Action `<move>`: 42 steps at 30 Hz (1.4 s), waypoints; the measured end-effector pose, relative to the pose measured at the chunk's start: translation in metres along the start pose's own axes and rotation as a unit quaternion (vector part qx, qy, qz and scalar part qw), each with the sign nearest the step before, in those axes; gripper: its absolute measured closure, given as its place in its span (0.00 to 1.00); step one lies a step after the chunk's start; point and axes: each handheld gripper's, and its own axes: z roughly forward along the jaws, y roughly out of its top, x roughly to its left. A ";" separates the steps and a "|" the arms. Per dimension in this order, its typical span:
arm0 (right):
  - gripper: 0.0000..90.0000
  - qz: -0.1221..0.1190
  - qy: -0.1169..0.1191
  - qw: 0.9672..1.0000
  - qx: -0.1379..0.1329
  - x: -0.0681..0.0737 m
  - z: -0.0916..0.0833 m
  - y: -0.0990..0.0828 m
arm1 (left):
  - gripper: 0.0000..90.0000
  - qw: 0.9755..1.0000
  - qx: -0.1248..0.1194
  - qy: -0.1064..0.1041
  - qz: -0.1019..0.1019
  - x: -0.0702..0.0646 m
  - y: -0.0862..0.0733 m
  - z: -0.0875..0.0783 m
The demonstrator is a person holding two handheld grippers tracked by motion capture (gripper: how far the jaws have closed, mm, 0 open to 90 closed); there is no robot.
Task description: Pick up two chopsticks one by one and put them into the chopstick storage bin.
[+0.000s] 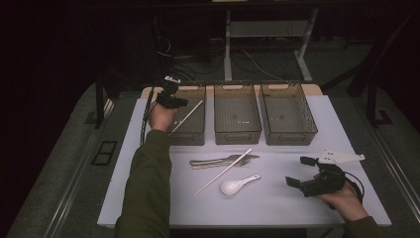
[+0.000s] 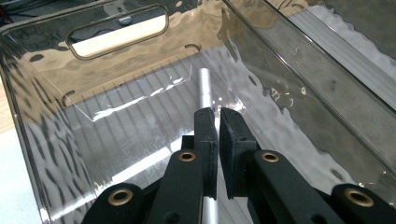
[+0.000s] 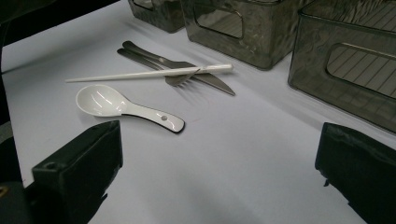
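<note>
Left tool (image 2: 212,122) clamps chopstick (image 2: 203,86) | inside bin (image 2: 42,140) | high view: tilted

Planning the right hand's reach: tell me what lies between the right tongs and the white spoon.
Only bare white table lies between the right tongs and the white spoon, per the right gripper view.

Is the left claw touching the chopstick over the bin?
Touching. In the left gripper view, the left claw is clamped on the chopstick, inside the bin.
</note>
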 end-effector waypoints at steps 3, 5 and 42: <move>0.01 0.000 0.001 1.000 0.000 0.000 0.000 0.000 | 0.94 1.000 -0.004 -0.004 0.000 0.000 0.000 -0.002; 0.01 0.000 0.000 1.000 0.000 0.000 0.000 0.000 | 0.92 1.000 -0.007 -0.008 0.001 -0.001 0.001 -0.003; 0.01 -0.002 0.000 1.000 0.002 0.002 0.002 0.000 | 0.57 0.985 -0.005 -0.099 0.139 -0.112 -0.034 -0.084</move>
